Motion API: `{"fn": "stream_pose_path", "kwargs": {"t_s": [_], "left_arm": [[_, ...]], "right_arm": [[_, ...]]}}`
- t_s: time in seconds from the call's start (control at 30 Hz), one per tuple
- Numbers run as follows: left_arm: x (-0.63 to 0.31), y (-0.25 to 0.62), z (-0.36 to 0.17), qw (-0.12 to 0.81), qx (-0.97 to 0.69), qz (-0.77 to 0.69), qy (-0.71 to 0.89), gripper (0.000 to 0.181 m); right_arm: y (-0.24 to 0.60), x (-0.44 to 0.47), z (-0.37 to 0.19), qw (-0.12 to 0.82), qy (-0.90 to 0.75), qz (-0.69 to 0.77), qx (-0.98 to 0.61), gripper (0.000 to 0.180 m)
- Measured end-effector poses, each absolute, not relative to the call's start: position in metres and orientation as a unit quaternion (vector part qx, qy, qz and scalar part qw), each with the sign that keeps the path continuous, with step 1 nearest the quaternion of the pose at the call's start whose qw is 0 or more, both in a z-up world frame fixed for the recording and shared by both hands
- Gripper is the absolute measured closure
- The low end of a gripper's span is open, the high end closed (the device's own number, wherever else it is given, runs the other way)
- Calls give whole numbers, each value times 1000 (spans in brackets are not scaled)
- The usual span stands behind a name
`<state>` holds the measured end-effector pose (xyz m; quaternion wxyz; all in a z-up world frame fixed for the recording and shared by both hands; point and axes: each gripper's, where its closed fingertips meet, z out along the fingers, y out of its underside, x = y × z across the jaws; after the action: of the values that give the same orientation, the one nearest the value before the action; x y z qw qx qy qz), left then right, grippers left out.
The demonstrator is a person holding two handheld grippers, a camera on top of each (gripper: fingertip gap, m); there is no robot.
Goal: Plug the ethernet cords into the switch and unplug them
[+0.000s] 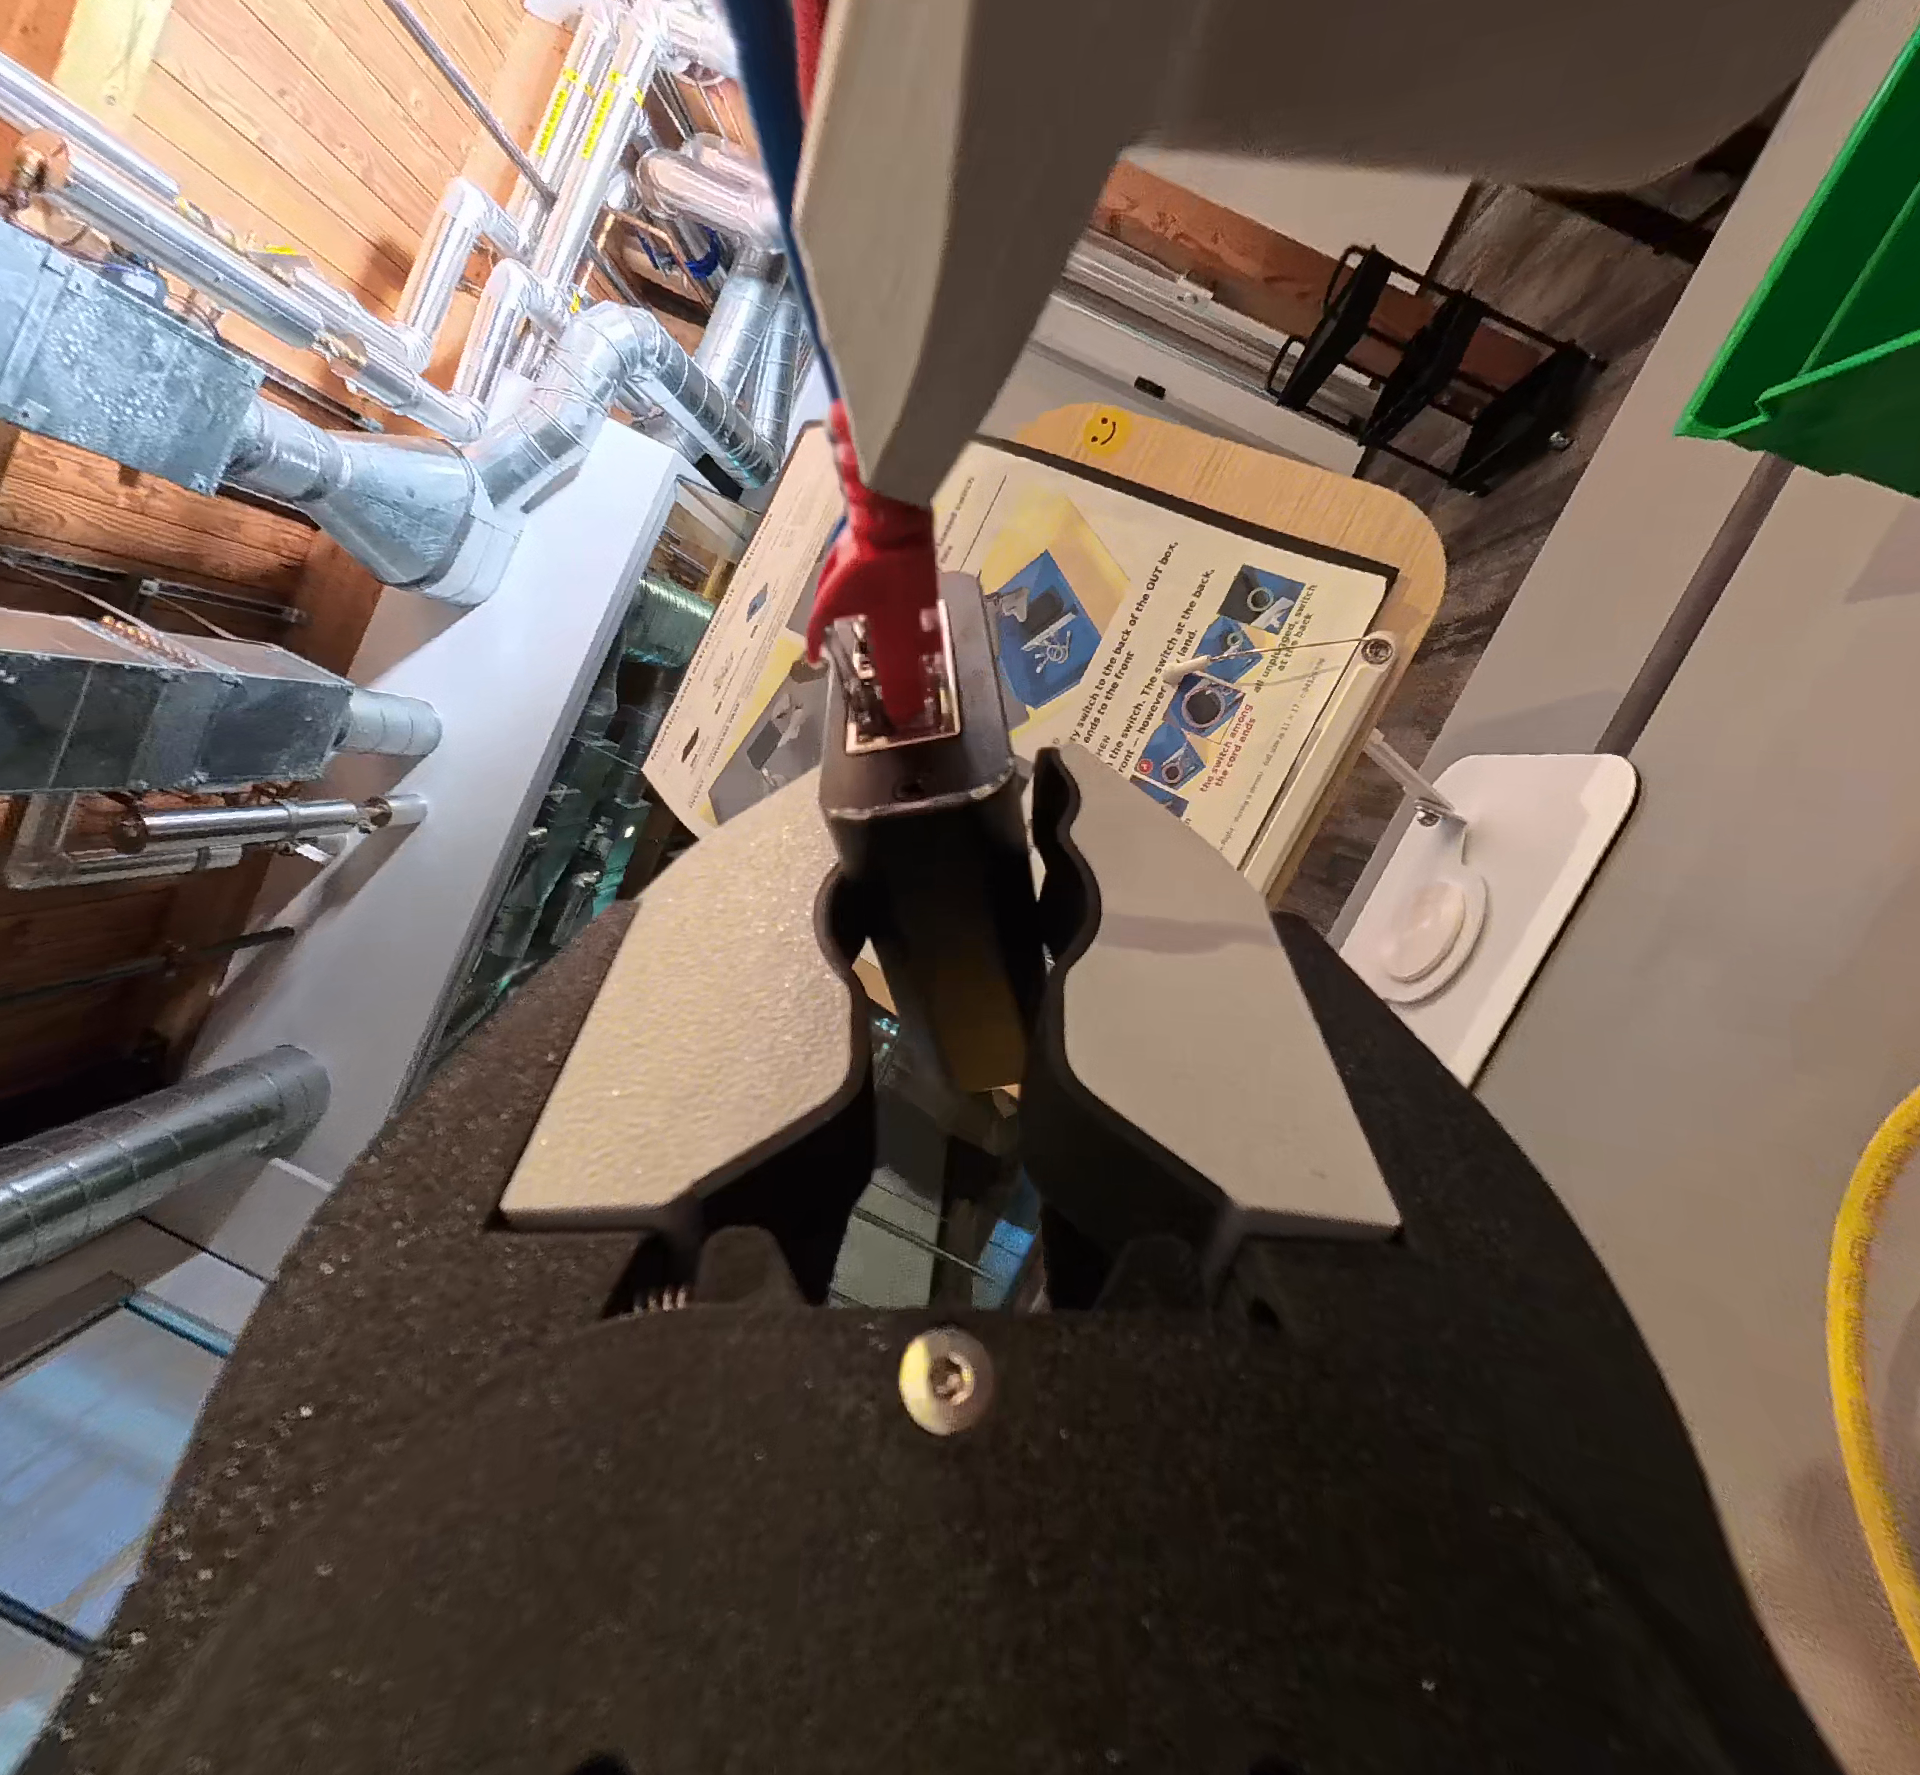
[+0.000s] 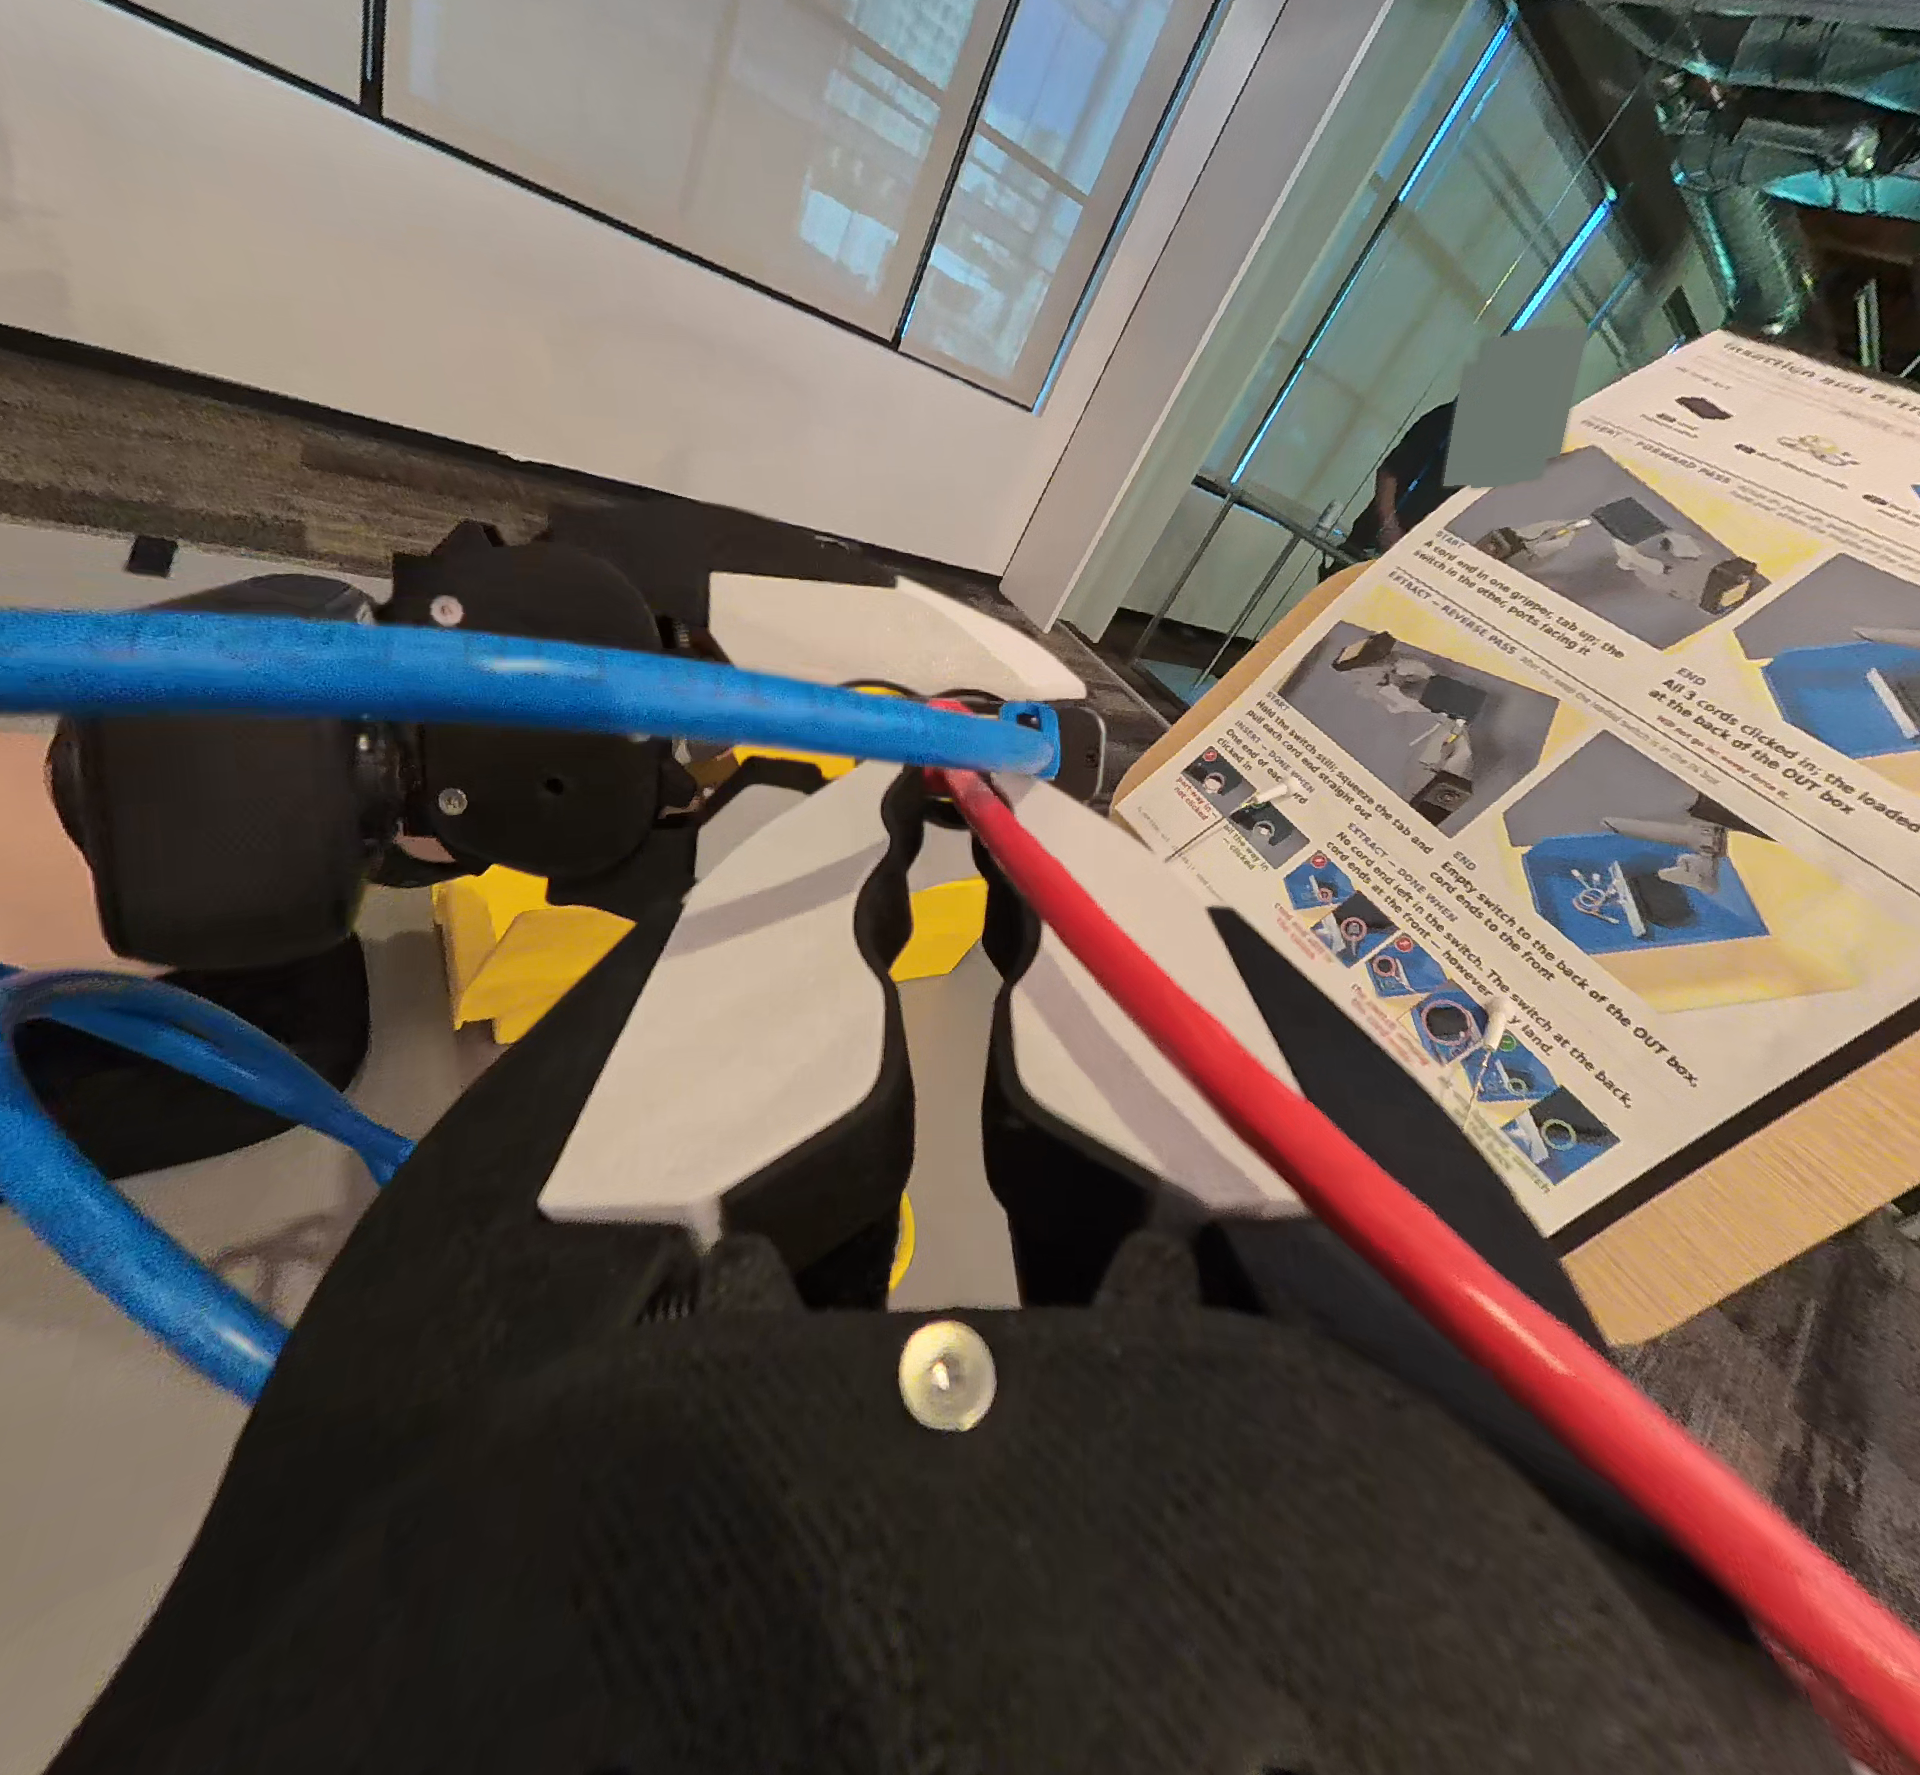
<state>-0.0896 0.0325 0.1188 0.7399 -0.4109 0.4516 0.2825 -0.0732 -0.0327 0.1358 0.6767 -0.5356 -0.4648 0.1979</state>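
Left tongs (image 1: 940,884) fill the near part of the left wrist view, closed on the body of the black switch (image 1: 920,795), which sticks out past the tips with its port face turned away from the camera. Red cord (image 1: 883,582) sits with its plug in one port; blue cord (image 1: 743,63) runs alongside it toward the top of the frame. Grey finger of the right tongs (image 1: 935,219) comes in from above, right over the red plug.

Right wrist view: right tongs (image 2: 945,806) nearly closed at the tips, where the red cord (image 2: 1299,1143) ends; whether they actually pinch it, cannot tell. Blue cord (image 2: 499,676) arcs from the left to its plug by the tips. Printed instruction sheet (image 2: 1621,790) on a wooden board lies to the right; yellow bin (image 2: 520,956) near left.
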Motion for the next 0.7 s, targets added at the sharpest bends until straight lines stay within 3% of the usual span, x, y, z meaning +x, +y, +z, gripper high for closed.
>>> {"fn": "stream_pose_path", "kwargs": {"t_s": [0.7], "left_arm": [[-93, 30, 118, 711, -432, 323, 451, 154]], "right_arm": [[-30, -74, 131, 665, -450, 208, -559, 170]]}}
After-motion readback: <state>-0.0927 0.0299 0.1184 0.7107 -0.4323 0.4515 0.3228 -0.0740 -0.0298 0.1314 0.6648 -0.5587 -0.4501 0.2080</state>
